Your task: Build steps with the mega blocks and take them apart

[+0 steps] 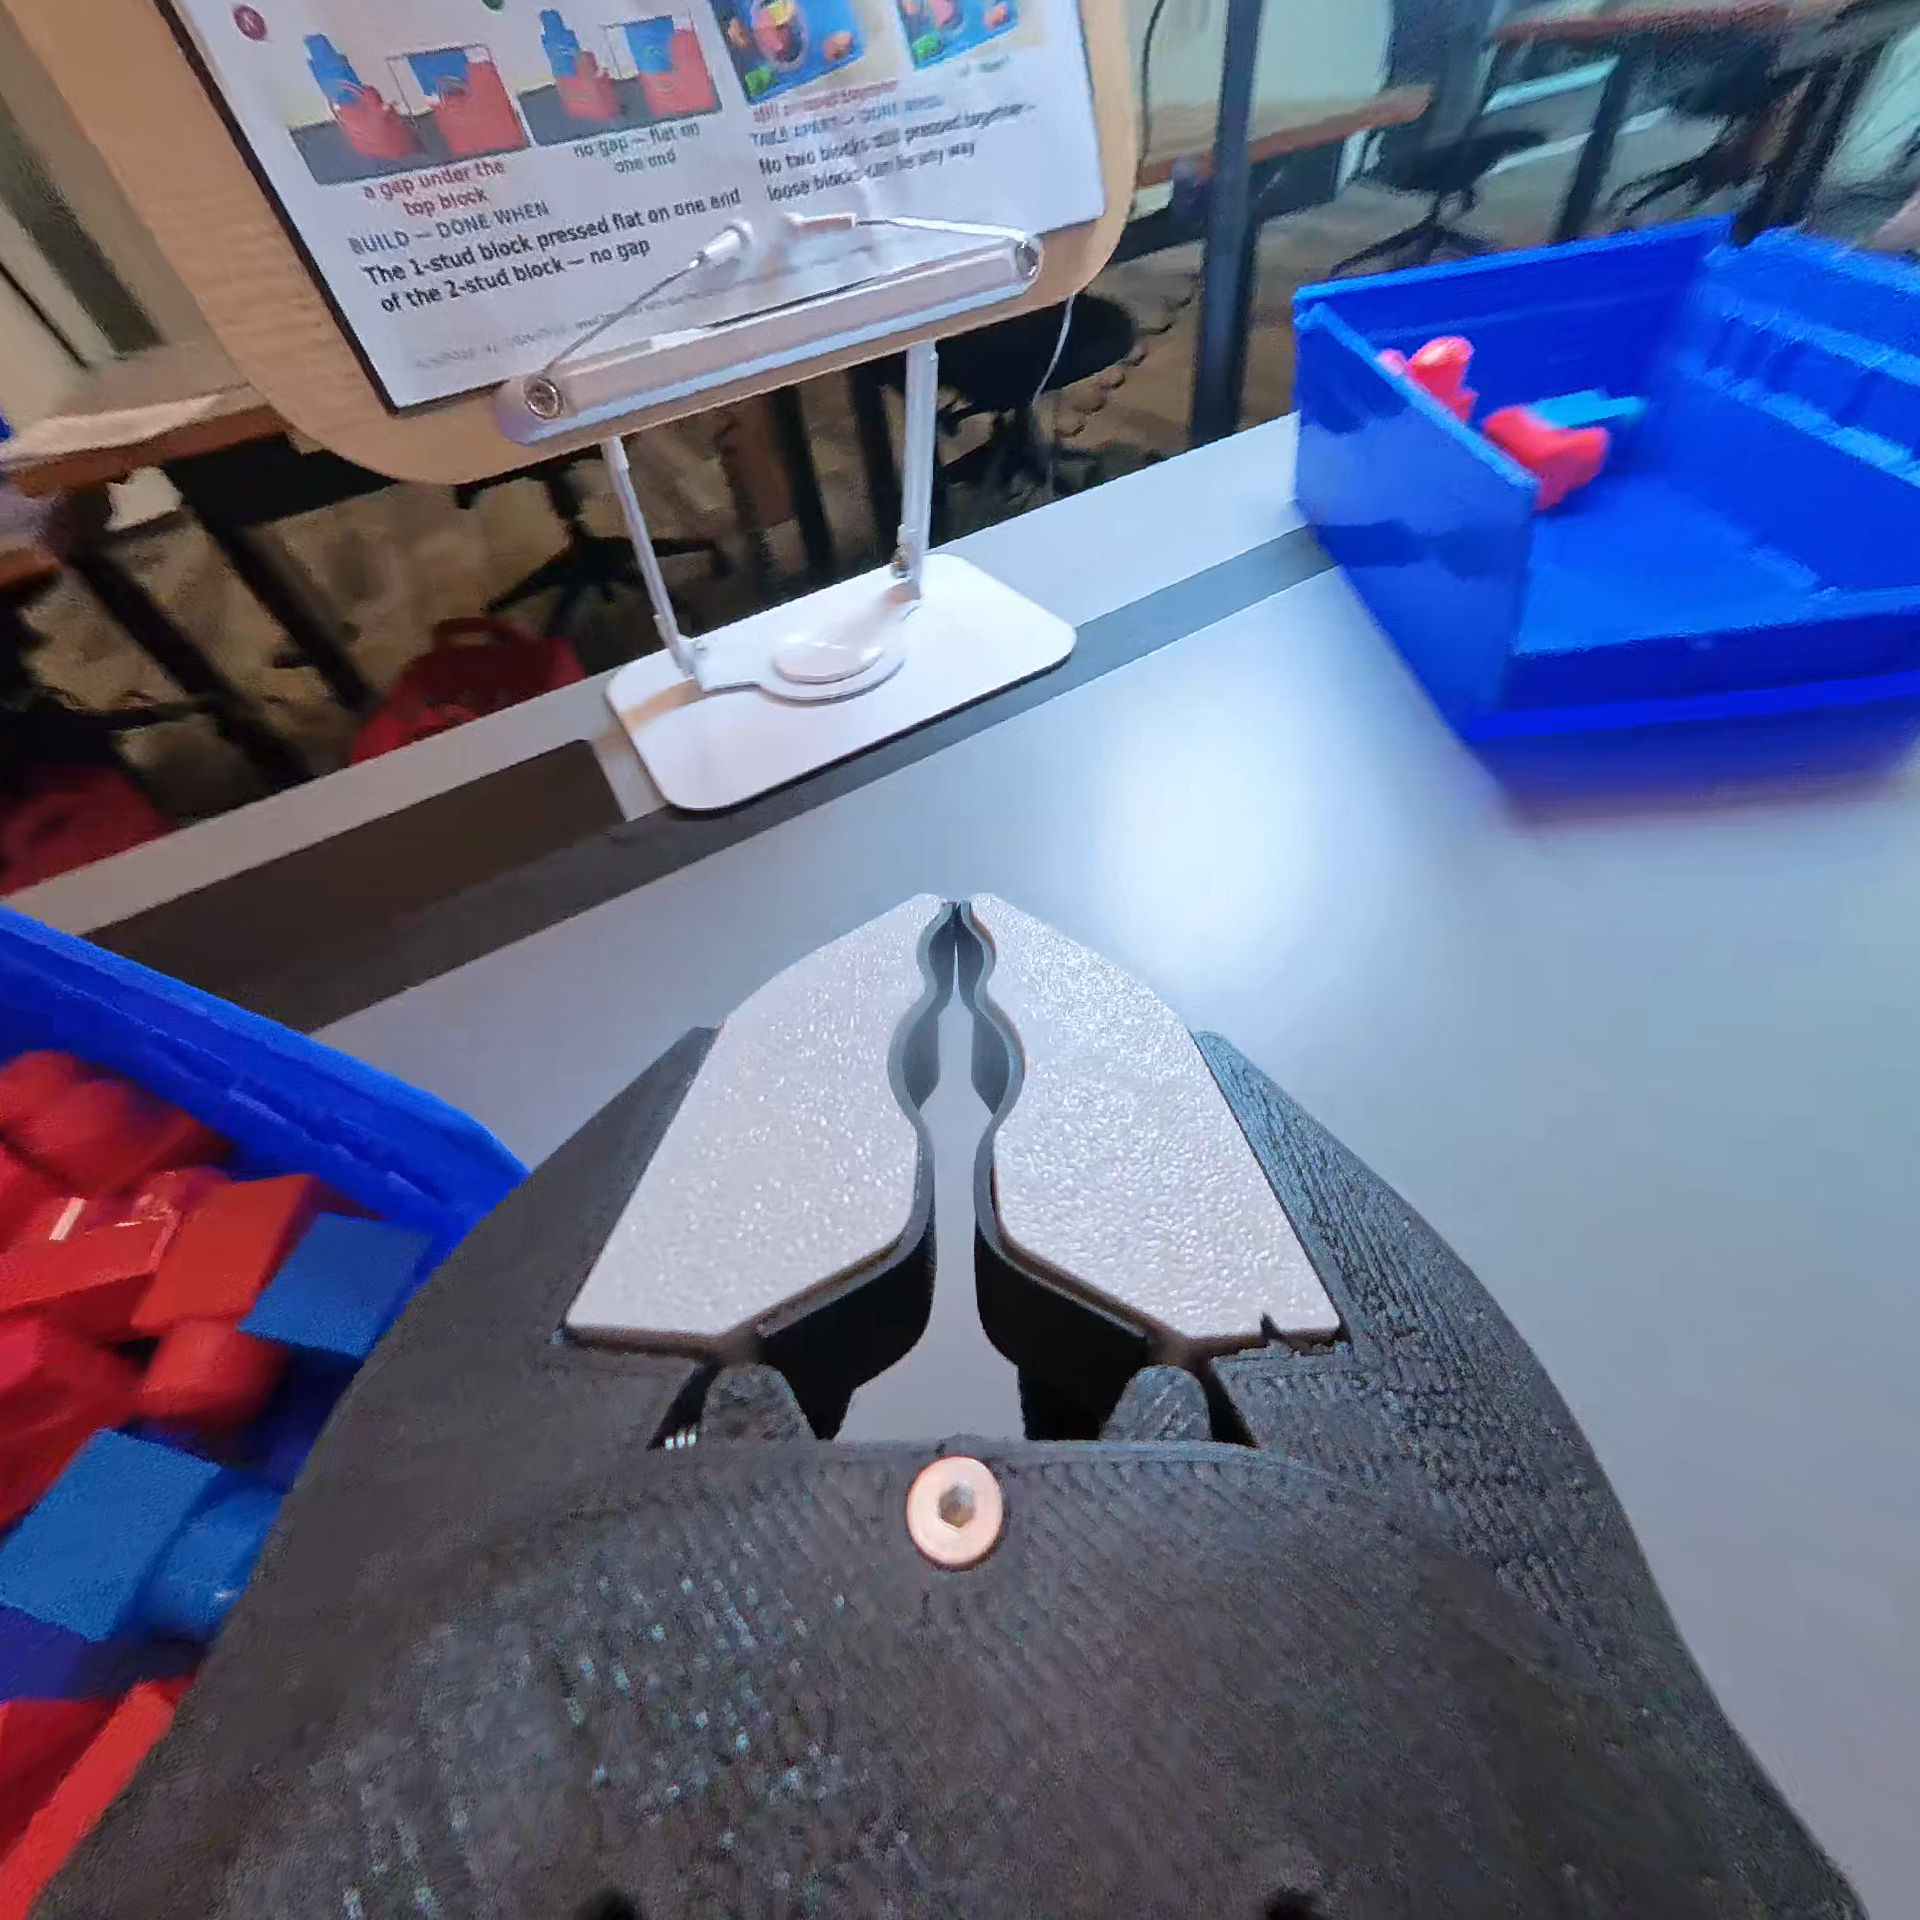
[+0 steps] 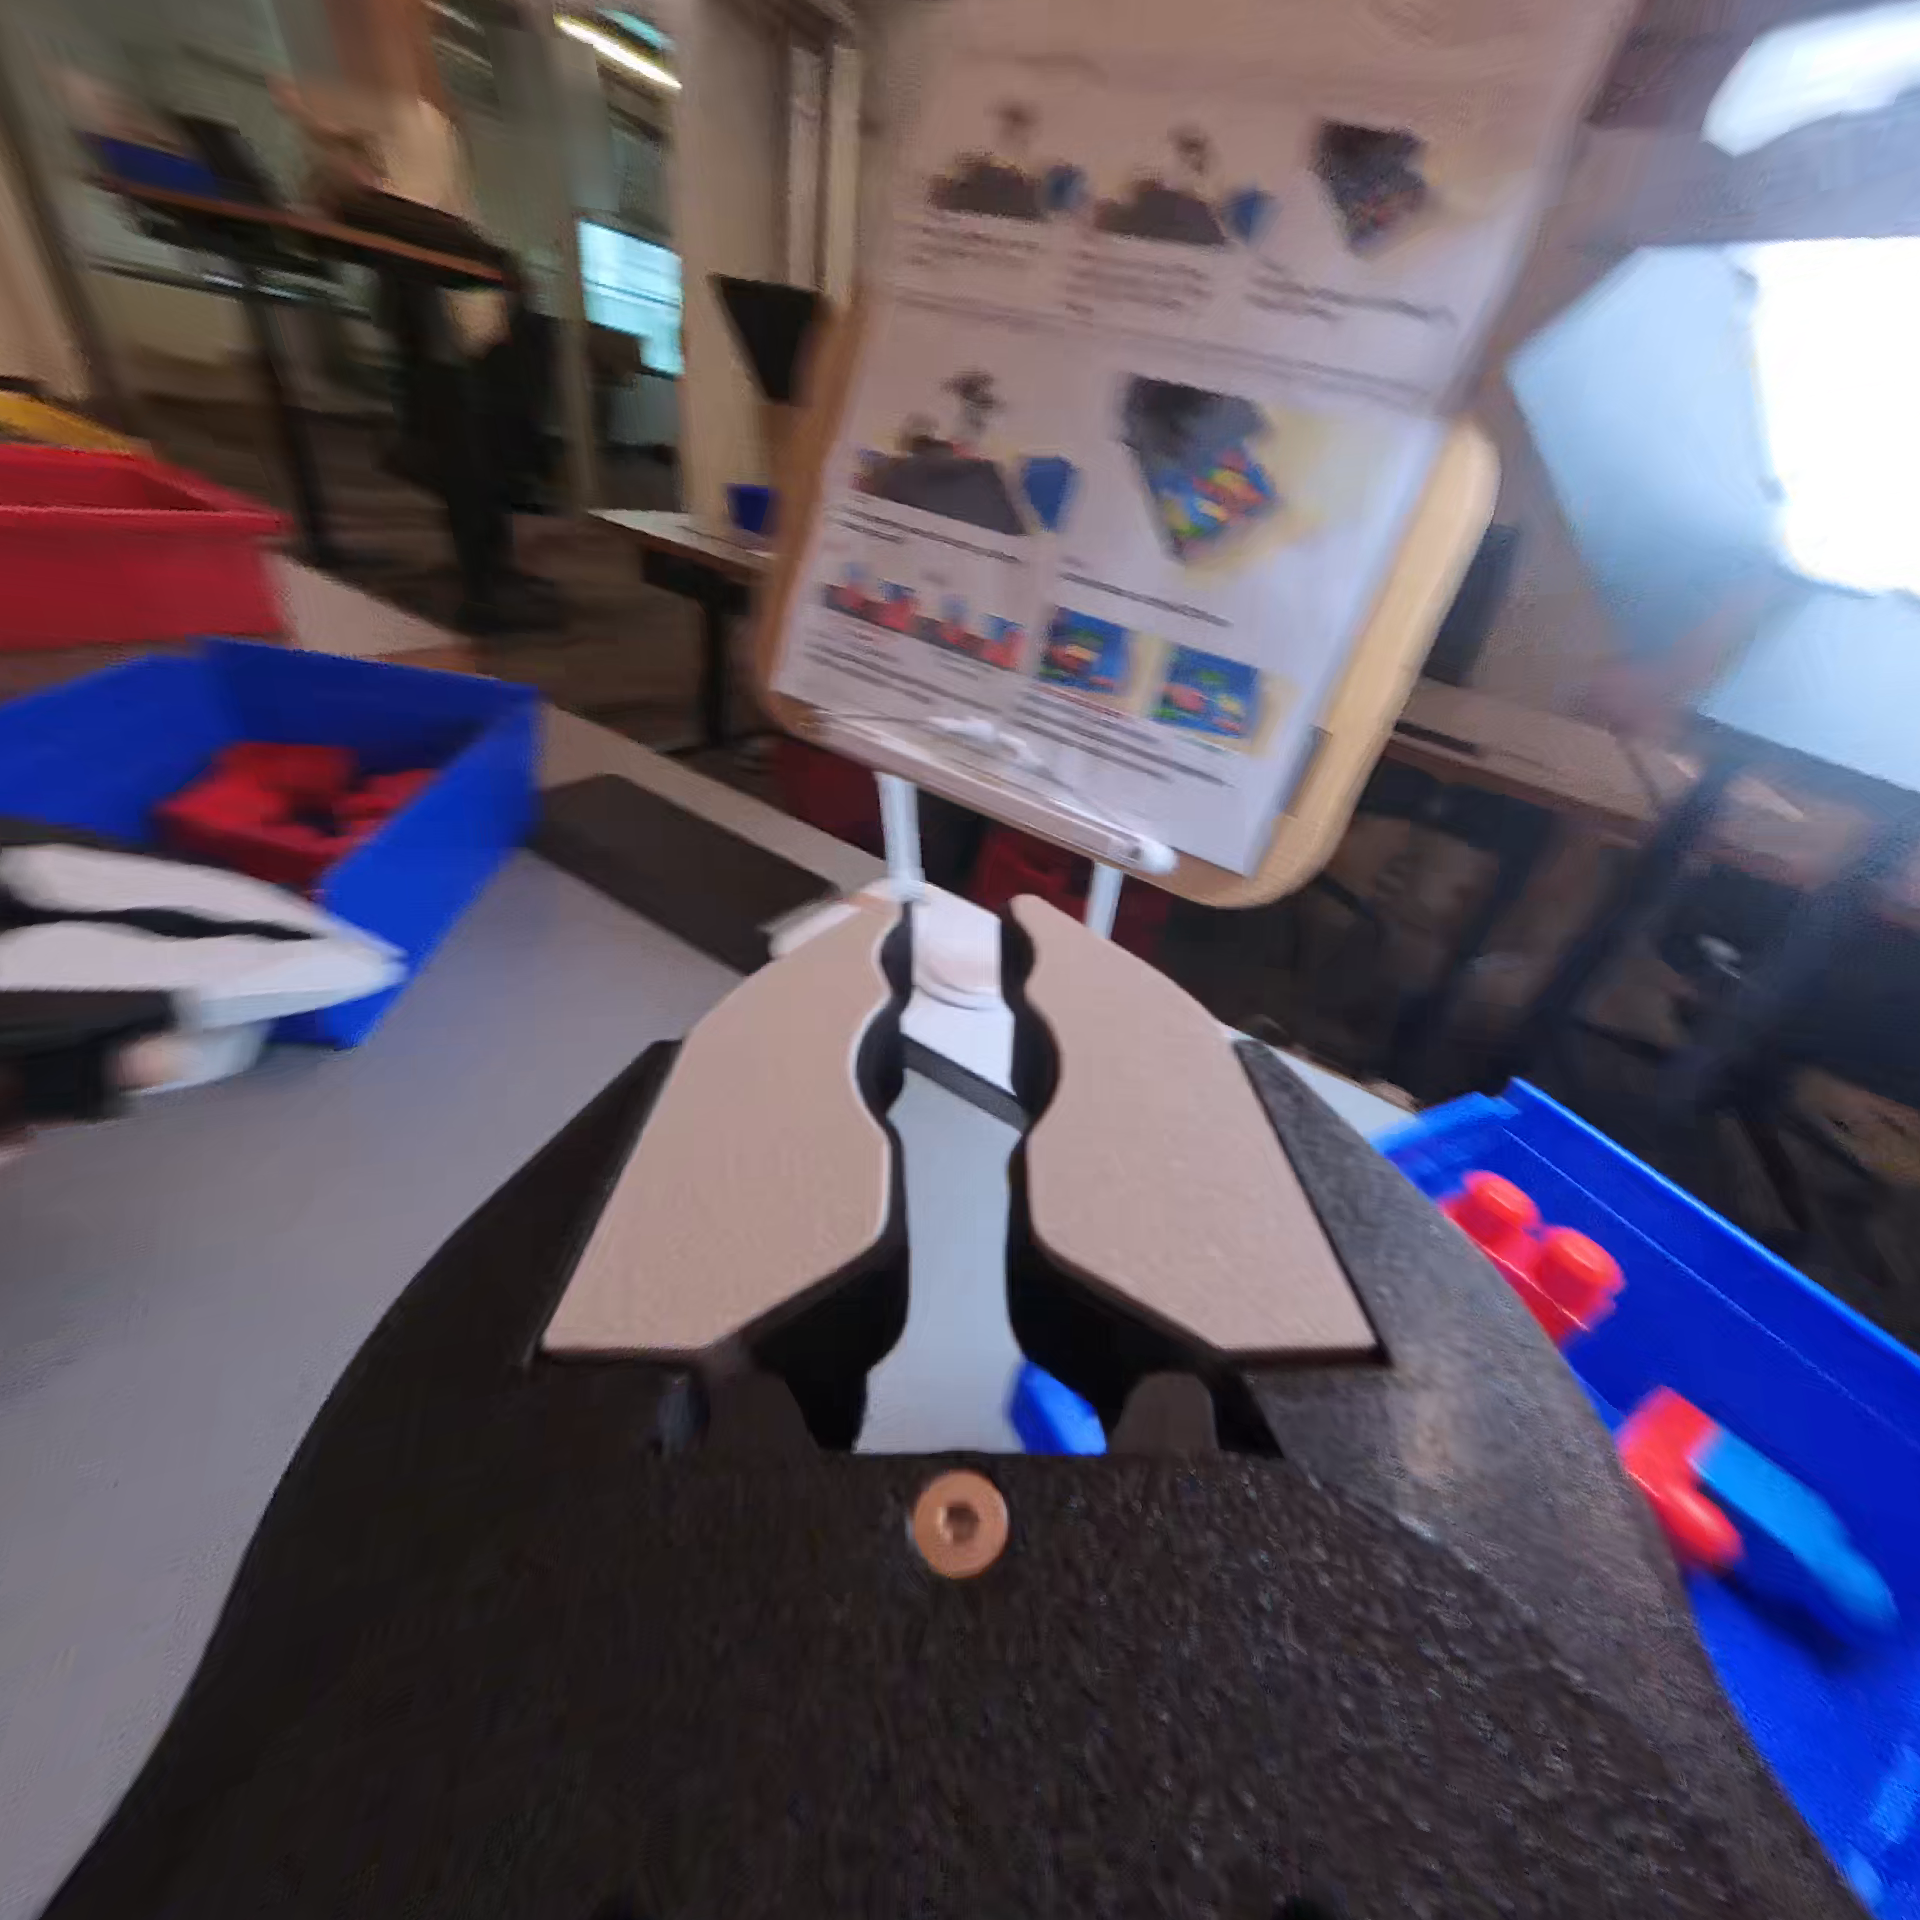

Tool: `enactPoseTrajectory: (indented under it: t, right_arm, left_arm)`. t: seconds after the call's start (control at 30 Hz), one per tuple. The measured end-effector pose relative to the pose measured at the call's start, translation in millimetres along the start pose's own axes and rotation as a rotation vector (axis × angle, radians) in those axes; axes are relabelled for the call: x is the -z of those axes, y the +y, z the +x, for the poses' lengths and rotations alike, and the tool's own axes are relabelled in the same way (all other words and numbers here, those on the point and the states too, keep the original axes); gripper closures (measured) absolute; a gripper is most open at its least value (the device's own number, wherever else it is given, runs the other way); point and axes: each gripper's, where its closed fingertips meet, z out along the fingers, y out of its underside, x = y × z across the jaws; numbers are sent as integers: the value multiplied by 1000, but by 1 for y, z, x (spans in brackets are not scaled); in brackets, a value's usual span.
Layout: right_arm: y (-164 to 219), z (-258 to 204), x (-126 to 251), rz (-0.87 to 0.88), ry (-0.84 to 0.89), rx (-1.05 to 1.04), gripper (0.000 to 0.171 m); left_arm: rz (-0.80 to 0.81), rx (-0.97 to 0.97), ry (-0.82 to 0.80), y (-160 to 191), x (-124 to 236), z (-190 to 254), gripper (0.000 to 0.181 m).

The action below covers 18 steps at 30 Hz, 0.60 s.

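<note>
Two blue bins are seen in the left wrist view: one (image 1: pixel 239 1101) at the table's (image 1: pixel 1351 1039) near left edge, heaped with red and blue mega blocks (image 1: pixel 156 1351), the other (image 1: pixel 1455 540) at the far right edge with a few blocks (image 1: pixel 1538 447). The left claw (image 1: pixel 958 914) is held above bare table, tips together, empty. An instruction sheet stand (image 1: pixel 831 675) is set at the far edge.

In the blurred right wrist view, the right claw (image 2: pixel 956 914) is held slightly apart, empty, beside the right bin (image 2: pixel 1714 1299).

I see red and blue mega blocks (image 1: pixel 156 1351) heaped loose in the blue bin (image 1: pixel 270 1081) at my left, and a few joined red-and-blue pieces (image 2: pixel 1704 1496) lying in the blue bin (image 2: pixel 1766 1247) at my right
</note>
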Motion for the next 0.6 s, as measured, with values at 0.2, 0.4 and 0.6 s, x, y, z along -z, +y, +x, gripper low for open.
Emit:
enactPoseTrajectory:
  t: [0.2,0.4,0.6]
  right_arm:
    - [-28,-187,41,75,-376,128,171]
    - [19,-244,35,-84,-427,208,171]
    - [45,-246,27,-174,-432,187,171]
  left_arm:
    - [-135,-278,-229,3,-39,6,181]
    - [-224,-435,-344,19,-47,4,181]
    - [-261,-531,-386,33,-50,2,181]
